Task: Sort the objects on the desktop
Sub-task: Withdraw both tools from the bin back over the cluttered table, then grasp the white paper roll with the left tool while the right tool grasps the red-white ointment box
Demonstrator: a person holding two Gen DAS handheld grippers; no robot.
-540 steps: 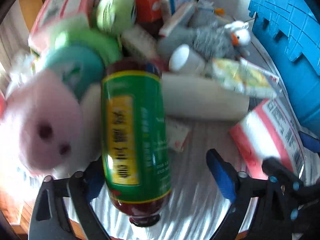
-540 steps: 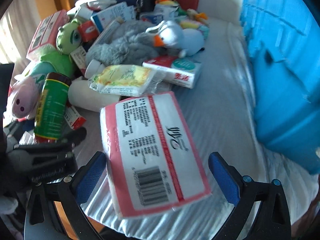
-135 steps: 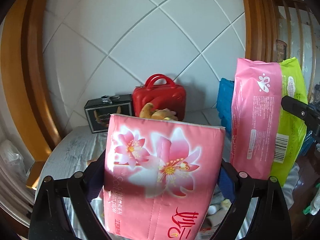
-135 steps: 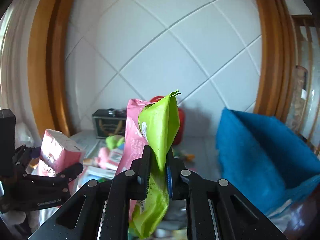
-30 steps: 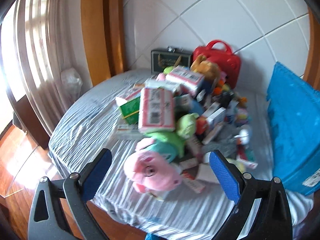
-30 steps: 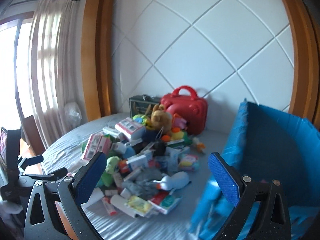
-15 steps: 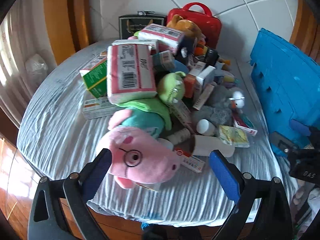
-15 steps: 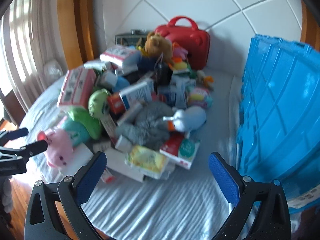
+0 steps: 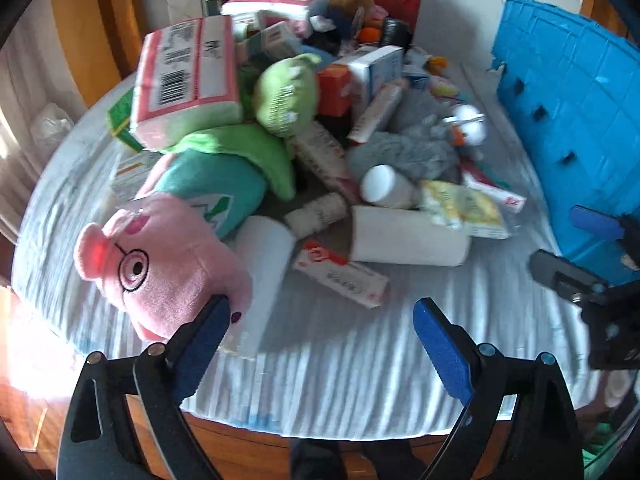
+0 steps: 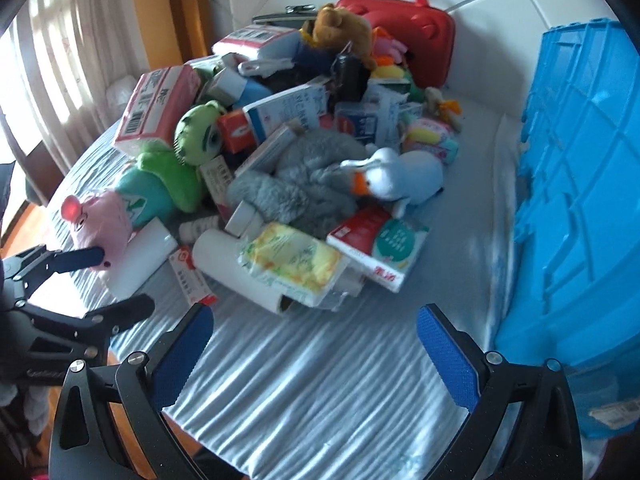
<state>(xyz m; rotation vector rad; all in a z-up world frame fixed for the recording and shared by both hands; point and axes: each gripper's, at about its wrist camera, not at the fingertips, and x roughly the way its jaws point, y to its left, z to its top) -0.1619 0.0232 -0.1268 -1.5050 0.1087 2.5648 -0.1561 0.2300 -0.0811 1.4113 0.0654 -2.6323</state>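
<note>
A heap of mixed objects covers the round table's grey striped cloth point(image 10: 340, 380). Among them are a pink pig plush point(image 9: 160, 268), a green plush point(image 9: 288, 96), a pink tissue pack point(image 9: 188, 80), a white roll point(image 9: 408, 240) and a yellow packet point(image 10: 296, 260). My left gripper point(image 9: 320, 320) hangs over the near edge, its jaws closing. Its left pad is beside the pig's snout, and only cloth and a white box's end lie between the pads. My right gripper point(image 10: 316, 324) stands open over bare cloth in front of the yellow packet.
A tall blue crate point(image 10: 580, 220) stands along the right side of the table. A red case point(image 10: 404, 12) and a dark box stand at the back by the white padded wall. Wooden floor shows beyond the near table edge. Curtains hang at the left.
Both grippers have come down towards the pile and tilted further downward, so the objects look larger. The left jaws have narrowed slightly. Nothing has been taken hold of.
</note>
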